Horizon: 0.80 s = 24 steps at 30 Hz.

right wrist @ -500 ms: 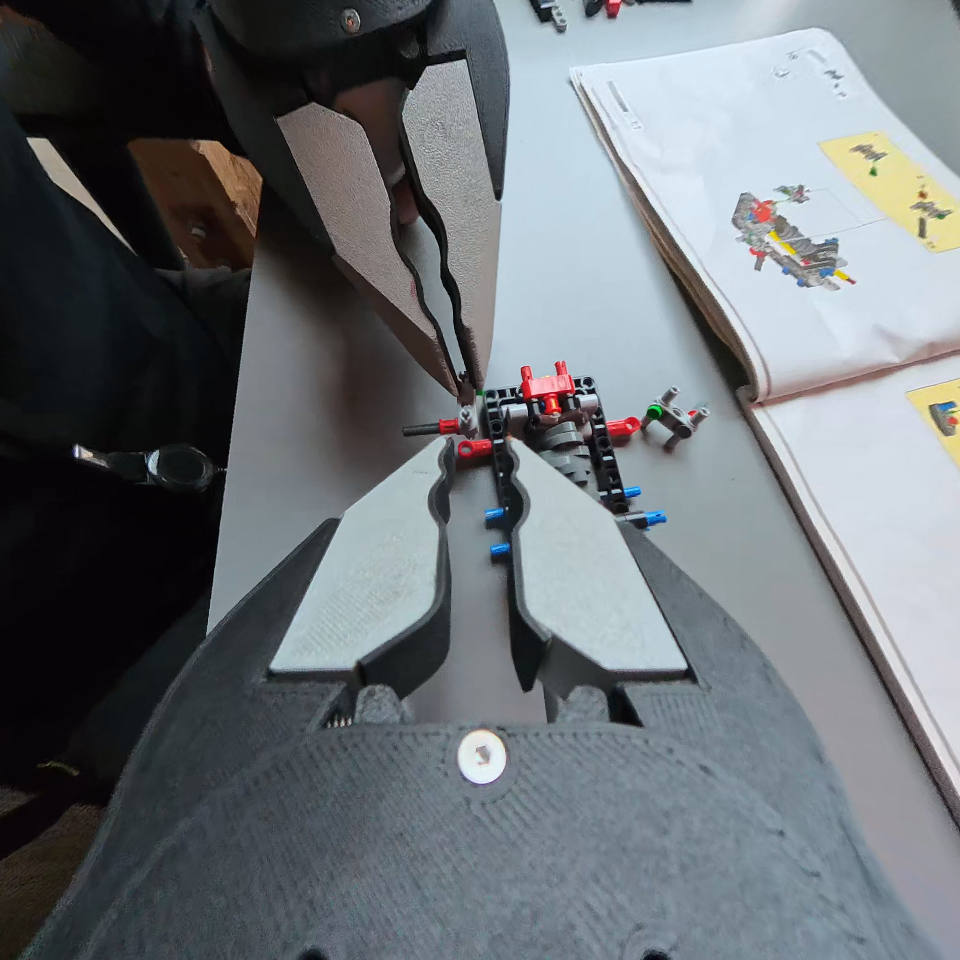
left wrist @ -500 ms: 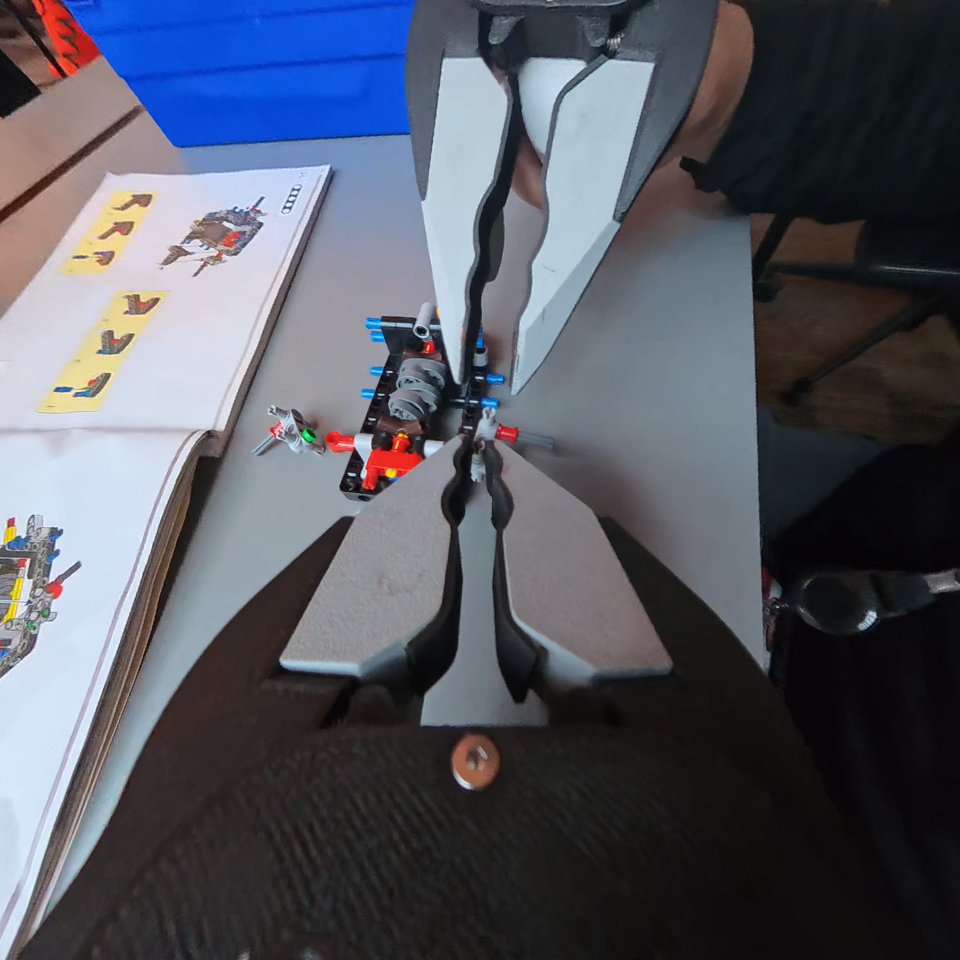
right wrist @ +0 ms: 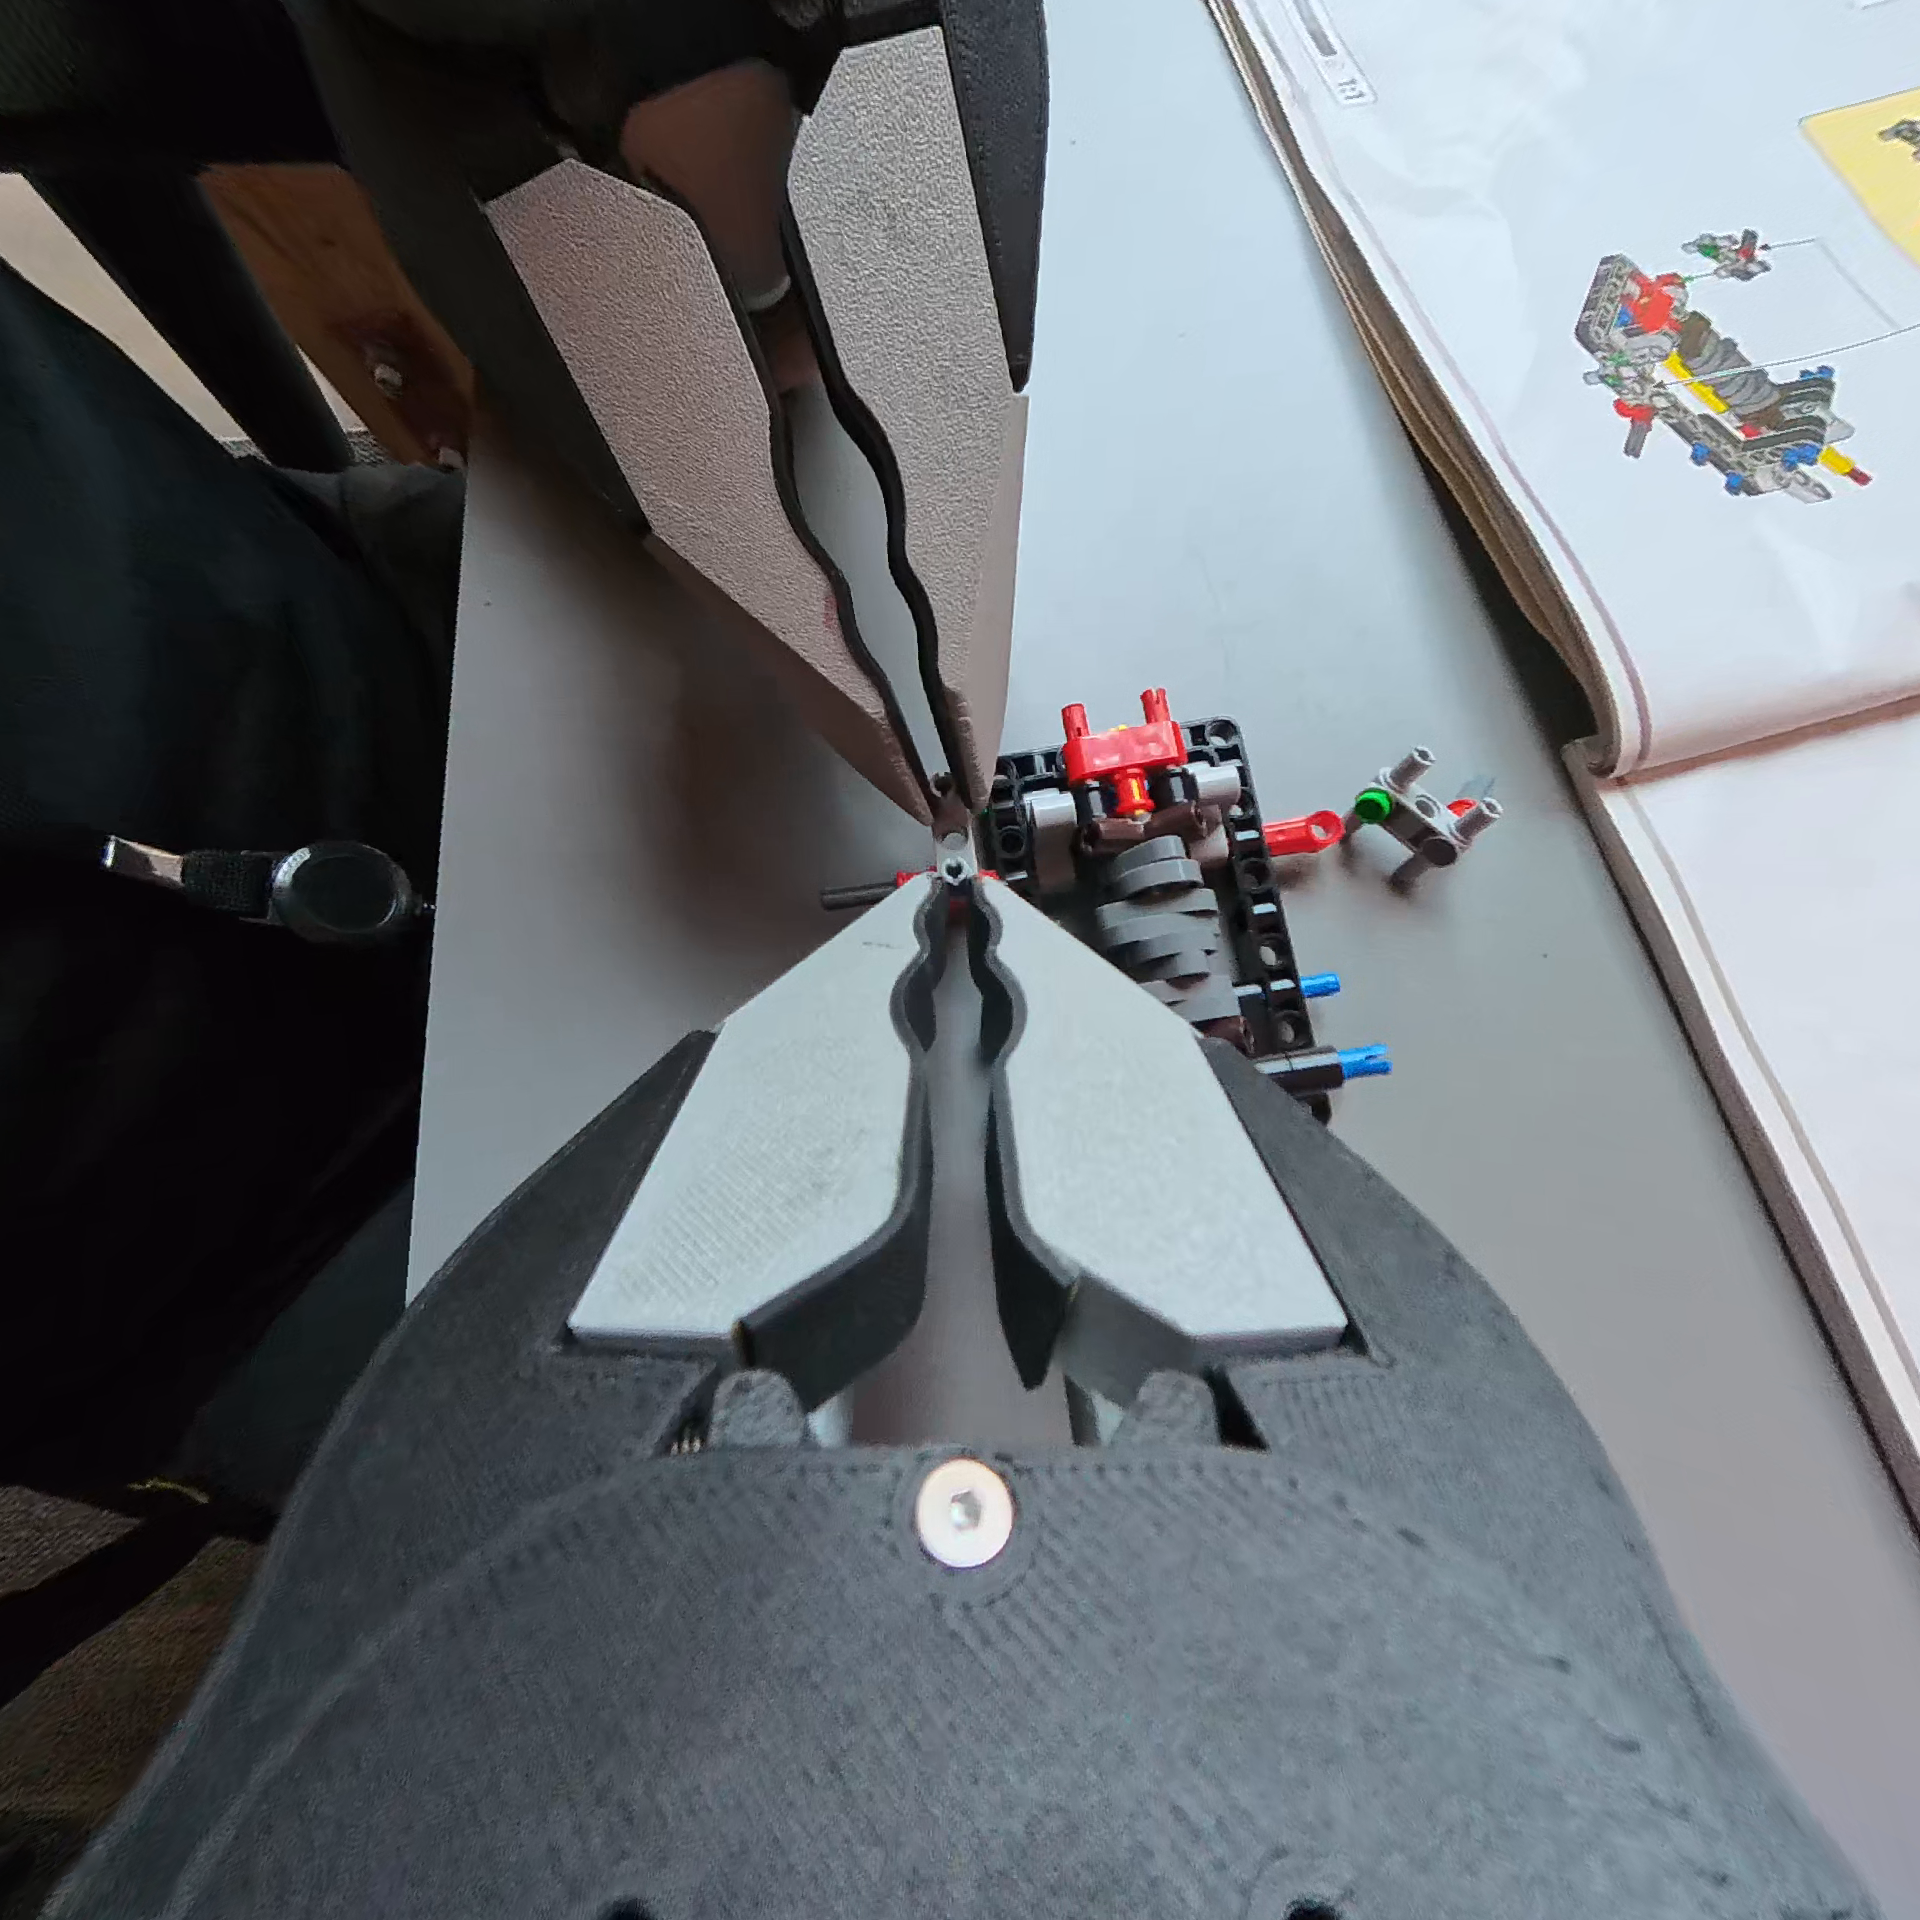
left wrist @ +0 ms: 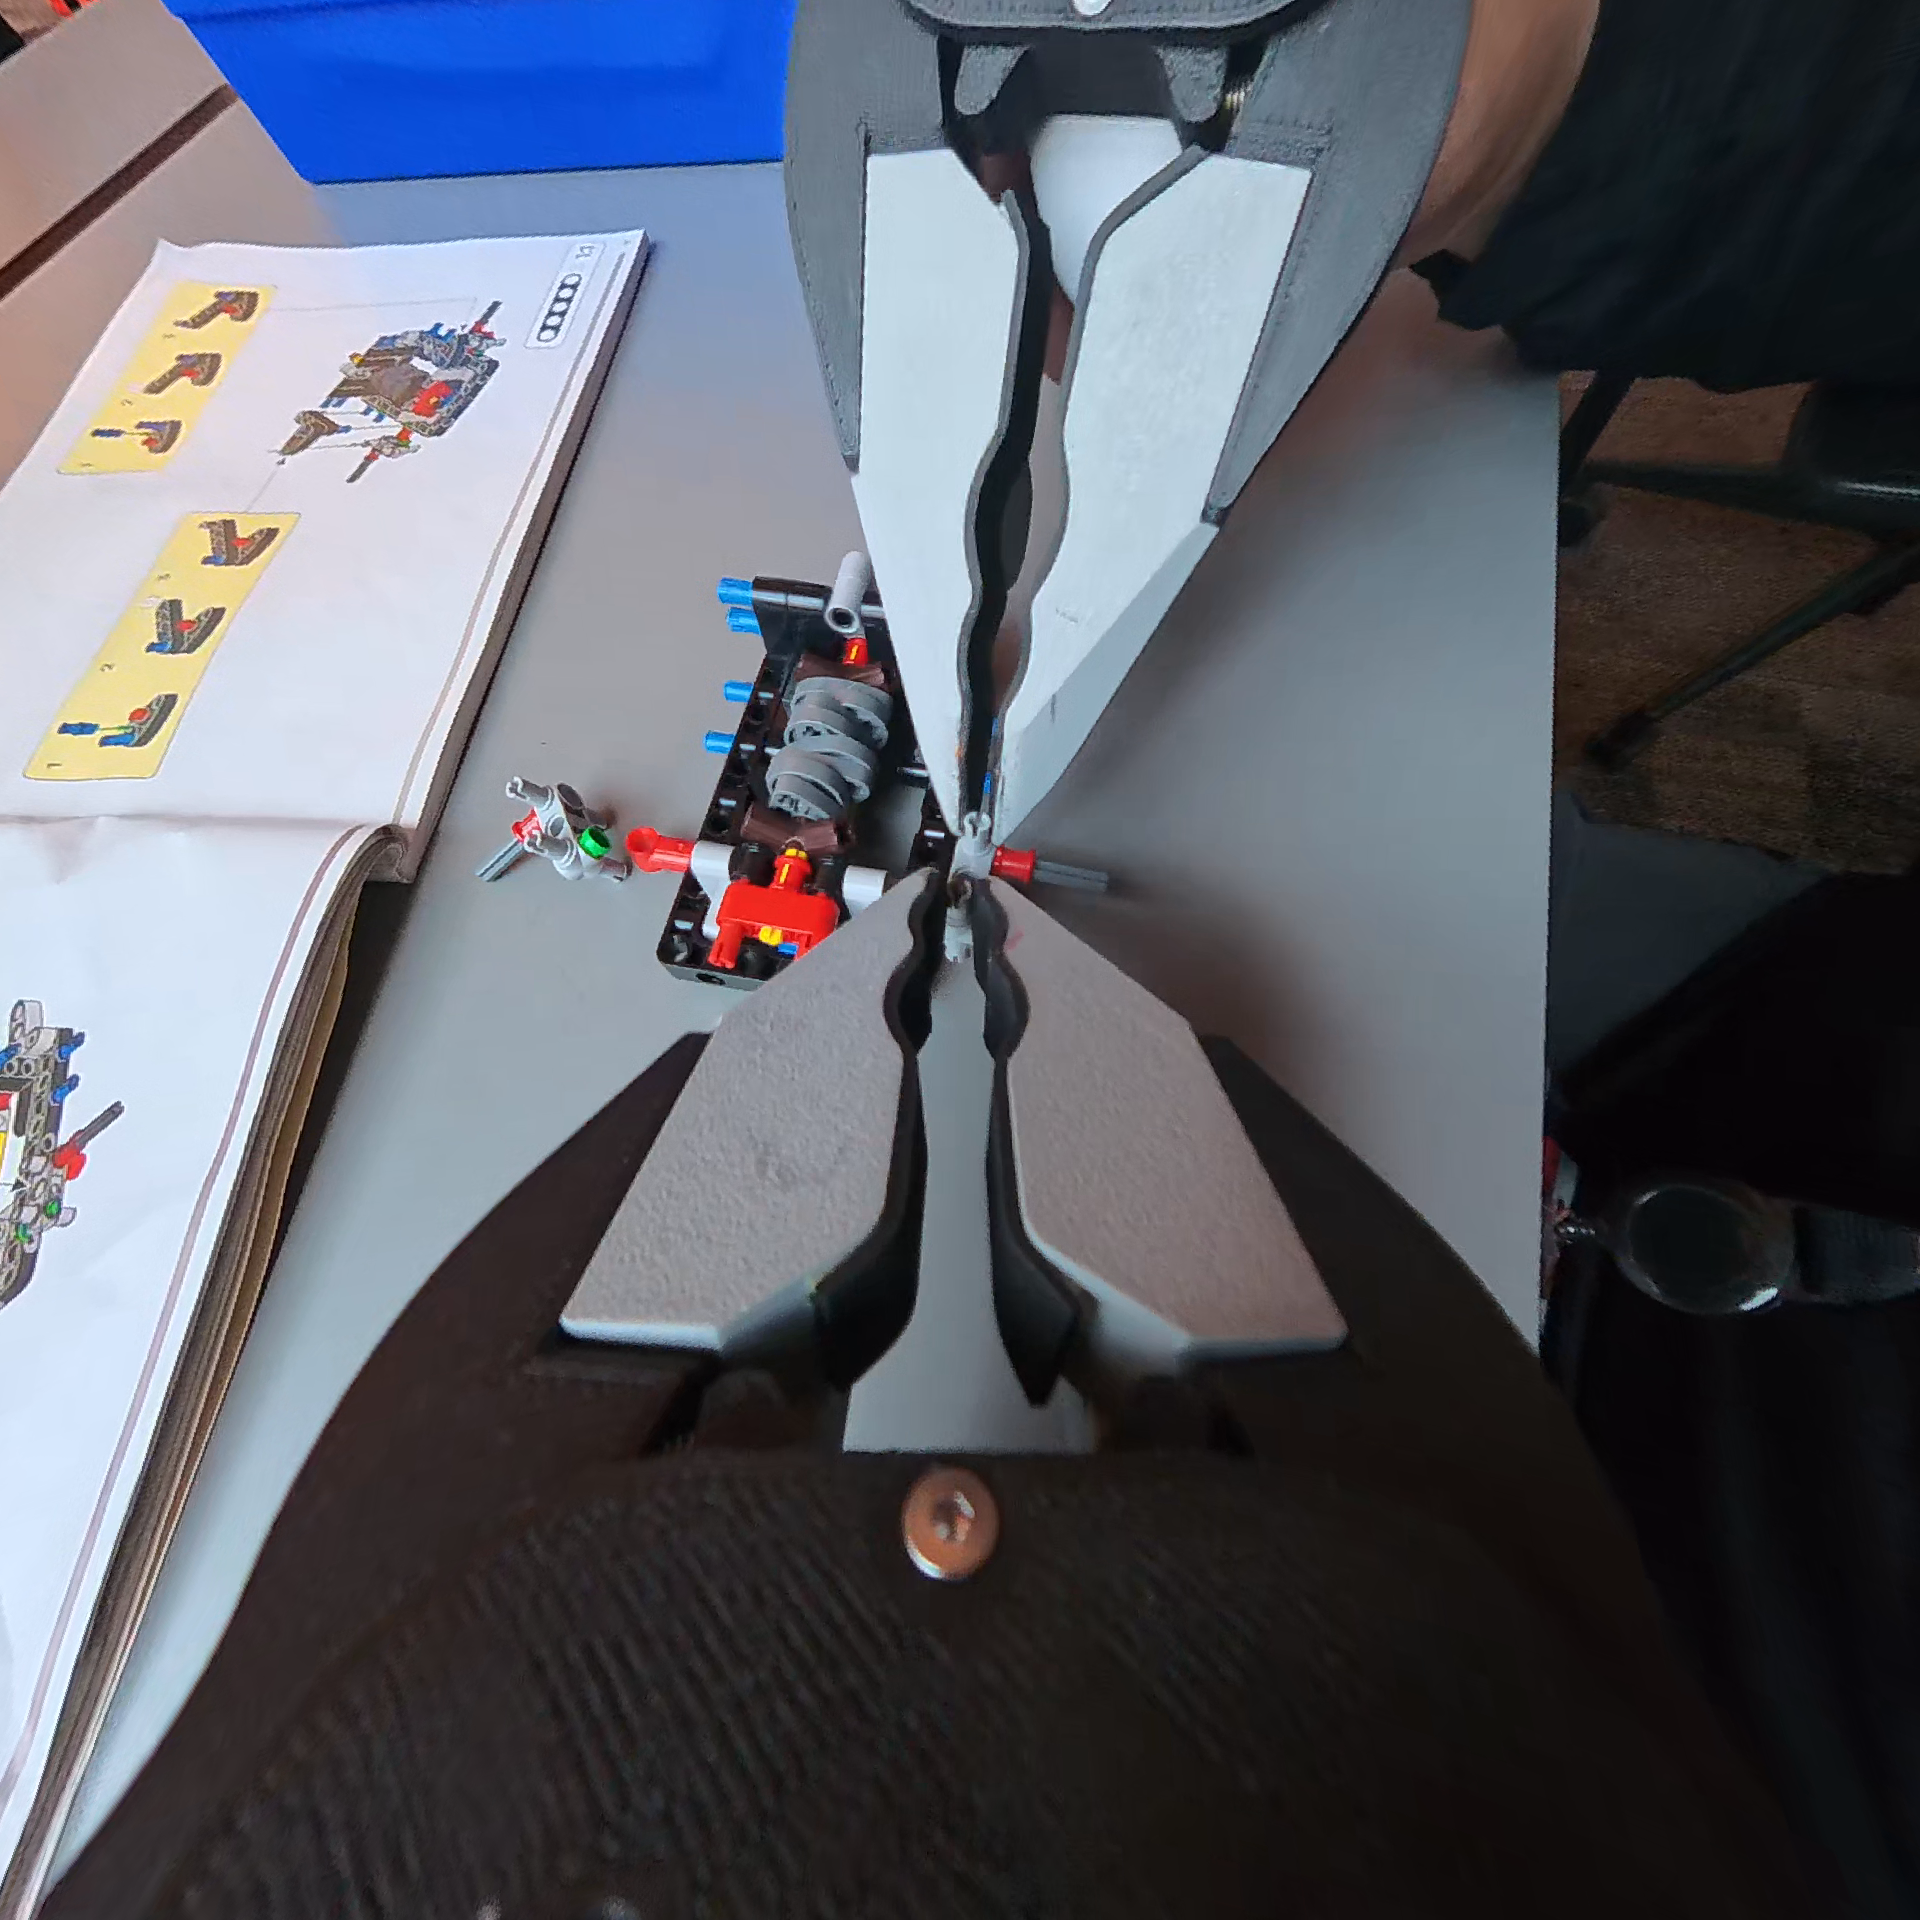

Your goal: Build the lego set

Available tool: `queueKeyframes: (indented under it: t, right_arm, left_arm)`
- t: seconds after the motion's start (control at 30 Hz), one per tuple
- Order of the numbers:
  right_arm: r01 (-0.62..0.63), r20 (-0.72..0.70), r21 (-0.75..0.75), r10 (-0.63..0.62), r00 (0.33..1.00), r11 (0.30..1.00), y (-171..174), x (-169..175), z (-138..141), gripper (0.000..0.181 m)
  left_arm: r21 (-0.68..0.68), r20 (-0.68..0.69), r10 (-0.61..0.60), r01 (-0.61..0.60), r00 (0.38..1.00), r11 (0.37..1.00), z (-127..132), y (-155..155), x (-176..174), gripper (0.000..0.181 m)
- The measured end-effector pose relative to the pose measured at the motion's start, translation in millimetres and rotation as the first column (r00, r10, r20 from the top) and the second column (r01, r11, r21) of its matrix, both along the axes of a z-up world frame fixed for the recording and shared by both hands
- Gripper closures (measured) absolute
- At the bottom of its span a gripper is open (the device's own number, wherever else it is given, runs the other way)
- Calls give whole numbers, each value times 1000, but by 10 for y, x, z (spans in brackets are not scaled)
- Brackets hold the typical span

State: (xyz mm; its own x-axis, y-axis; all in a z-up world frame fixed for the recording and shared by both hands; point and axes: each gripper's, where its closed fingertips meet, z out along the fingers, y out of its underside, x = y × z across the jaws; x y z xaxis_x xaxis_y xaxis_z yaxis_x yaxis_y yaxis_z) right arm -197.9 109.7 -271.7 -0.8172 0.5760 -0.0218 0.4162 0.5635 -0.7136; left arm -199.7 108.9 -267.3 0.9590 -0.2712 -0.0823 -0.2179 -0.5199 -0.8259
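Note:
A small grey connector with a red pin and a dark axle sits at the right side of the black lego frame, which carries grey gears and a red block. My left gripper is shut on the near end of the connector. My right gripper comes from the far side, tip to tip with the left, and is shut on its other end. In the right wrist view my right gripper meets the left gripper at the connector, beside the frame.
A small grey sub-assembly with a green stud lies between the frame and the open instruction booklet. A blue bin stands at the back. The table edge runs close to the grippers. Only a small space, under 4 cm, lies between the two pairs of fingers.
My right gripper has moved off the frame to the grey connector and closed on it. My left gripper has stayed shut on the connector.

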Motion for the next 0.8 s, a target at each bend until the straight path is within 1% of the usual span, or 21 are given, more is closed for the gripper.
queueKeyframes:
  t: [0.37, 0.5, 0.6, 0.8]
  right_arm:
    - [-5, 12, -8, 5, 1000, 1000, -37, -1, 14, 179]
    - [-16, 9, 14, 16, 1000, 1000, -45, 4, 14, 180]
    - [-21, 0, 31, 21, 1000, 999, -49, 4, 18, 180]
    - [-33, 2, 26, 33, 999, 999, -56, 24, 26, 179]
  left_arm:
    - [-9, 21, -7, 7, 1000, 1000, -5, -10, 12, 178]
    - [-17, 46, -8, 9, 999, 1000, -9, -19, 21, 179]
    - [-12, 35, -5, 5, 999, 1000, -5, -23, 20, 178]
    - [-13, 48, 0, 0, 999, 1000, 1, -31, 41, 178]
